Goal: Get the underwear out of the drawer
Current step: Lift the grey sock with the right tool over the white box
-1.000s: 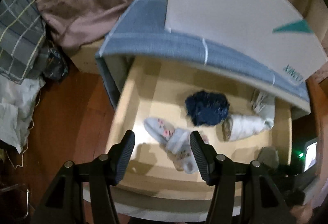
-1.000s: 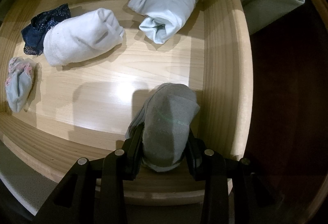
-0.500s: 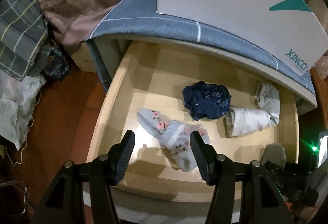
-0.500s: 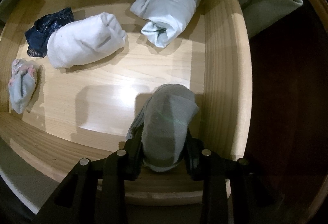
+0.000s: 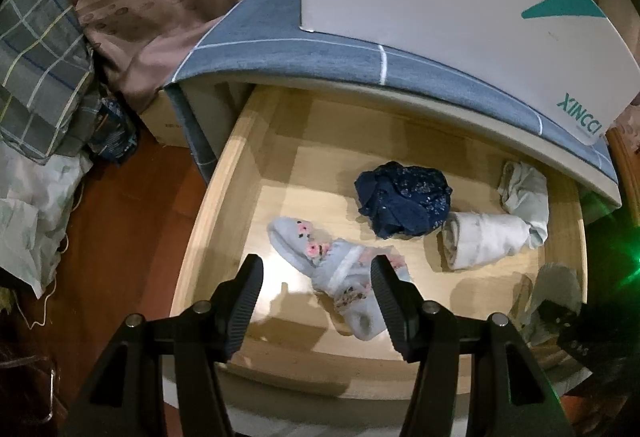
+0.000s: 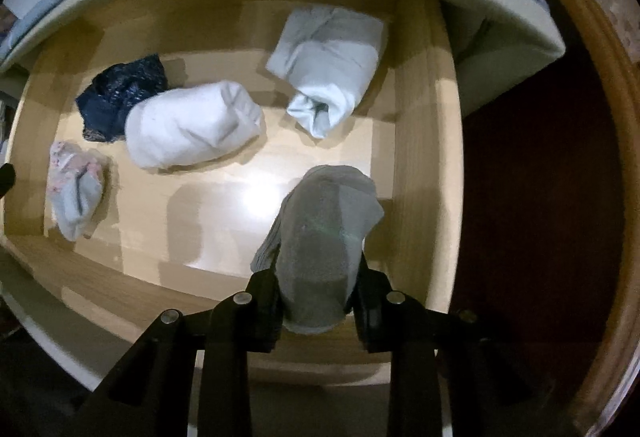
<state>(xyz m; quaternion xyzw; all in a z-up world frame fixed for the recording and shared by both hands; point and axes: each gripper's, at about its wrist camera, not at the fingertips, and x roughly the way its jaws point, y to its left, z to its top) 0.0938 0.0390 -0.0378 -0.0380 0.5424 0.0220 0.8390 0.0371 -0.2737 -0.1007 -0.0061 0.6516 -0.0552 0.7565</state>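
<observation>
Since 1 s ago the right gripper (image 6: 316,297) has lifted: the drawer (image 6: 420,157) floor sits further below it, and the grey bundle (image 6: 324,237) has come up with it. Its jaws have just been closing and now clench the bundle from above, a top-down pinch, presumably so it clears the right wall. The left gripper (image 5: 316,301) hangs with jaws spread and empty over the floral piece (image 5: 328,269), likely staged for it. The navy piece (image 5: 404,197), white roll (image 5: 480,241) and pale roll (image 5: 524,193) lie on the drawer floor.
</observation>
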